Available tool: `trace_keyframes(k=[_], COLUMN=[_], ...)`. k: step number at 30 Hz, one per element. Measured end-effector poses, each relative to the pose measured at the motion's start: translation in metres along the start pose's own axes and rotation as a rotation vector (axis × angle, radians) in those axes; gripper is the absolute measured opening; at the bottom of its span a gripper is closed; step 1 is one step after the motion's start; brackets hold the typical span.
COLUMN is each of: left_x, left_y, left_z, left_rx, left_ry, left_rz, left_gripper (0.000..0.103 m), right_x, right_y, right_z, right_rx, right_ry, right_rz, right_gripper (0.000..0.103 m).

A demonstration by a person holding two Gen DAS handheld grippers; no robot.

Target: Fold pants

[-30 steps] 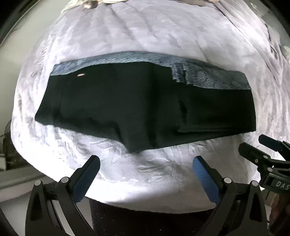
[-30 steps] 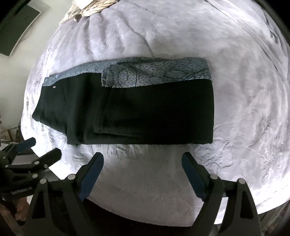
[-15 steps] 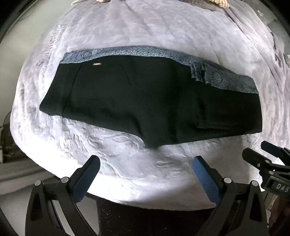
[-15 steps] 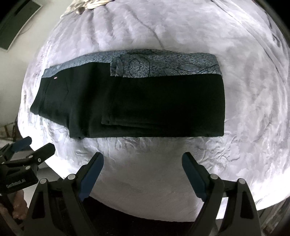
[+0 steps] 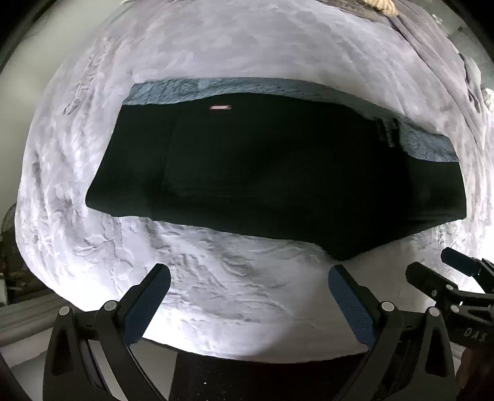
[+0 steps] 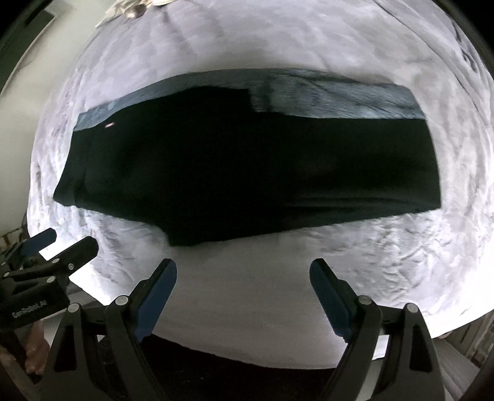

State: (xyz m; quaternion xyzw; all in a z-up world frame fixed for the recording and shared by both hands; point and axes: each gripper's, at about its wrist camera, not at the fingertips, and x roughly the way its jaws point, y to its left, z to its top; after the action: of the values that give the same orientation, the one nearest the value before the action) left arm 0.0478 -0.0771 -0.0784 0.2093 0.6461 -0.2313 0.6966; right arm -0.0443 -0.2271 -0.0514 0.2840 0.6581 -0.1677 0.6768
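Note:
The black pants (image 5: 278, 172) lie folded flat on the white bed cover (image 5: 216, 293), with a grey-blue patterned waistband (image 5: 216, 88) along the far edge. They also show in the right wrist view (image 6: 247, 172). My left gripper (image 5: 248, 283) is open and empty, just short of the pants' near edge. My right gripper (image 6: 244, 277) is open and empty, also just short of the near edge. Each gripper shows at the side of the other's view: the right one (image 5: 457, 283) and the left one (image 6: 52, 250).
The bed cover (image 6: 386, 262) is embossed and wrinkled around the pants. Its near edge drops off just in front of both grippers. A pale bundle of cloth (image 5: 379, 4) lies at the far end of the bed.
Both grippers have moved closer to the pants, which now fill more of each view. The left view has shifted left along the pants. Both stay open.

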Motion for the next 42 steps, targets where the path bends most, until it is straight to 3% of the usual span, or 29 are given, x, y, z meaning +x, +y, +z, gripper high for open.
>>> trace_keyframes(k=[6,25,36,38,42], left_x=[0.007,0.033,0.052,0.052,0.044], left_y=[0.019,0.052,0.097,0.109,0.149], left_z=[0.0,0.002,0.008,0.009,0.013], left_rx=[-0.023,-0.119,-0.246,-0.261,-0.379], left_ry=[0.003,0.035,0.037,0.025,-0.051], left_rz=[-0.02,-0.058,-0.049,-0.083,-0.241], left_gripper=[0.103,0.103,0.102,0.102,0.102], right_x=[0.003,0.016,0.029,0.03,0.029], right_y=[0.023,0.038,0.056,0.057,0.057], right_z=[0.005,0.014,0.018,0.018,0.017], right_rx=[-0.022,-0.044,-0.098,-0.101,-0.109], right_ry=[0.005,0.063,0.093,0.097,0.102], right_rz=[-0.021,-0.049,-0.05,-0.049,-0.05], right_gripper=[0.09,0.09,0.09,0.09,0.09])
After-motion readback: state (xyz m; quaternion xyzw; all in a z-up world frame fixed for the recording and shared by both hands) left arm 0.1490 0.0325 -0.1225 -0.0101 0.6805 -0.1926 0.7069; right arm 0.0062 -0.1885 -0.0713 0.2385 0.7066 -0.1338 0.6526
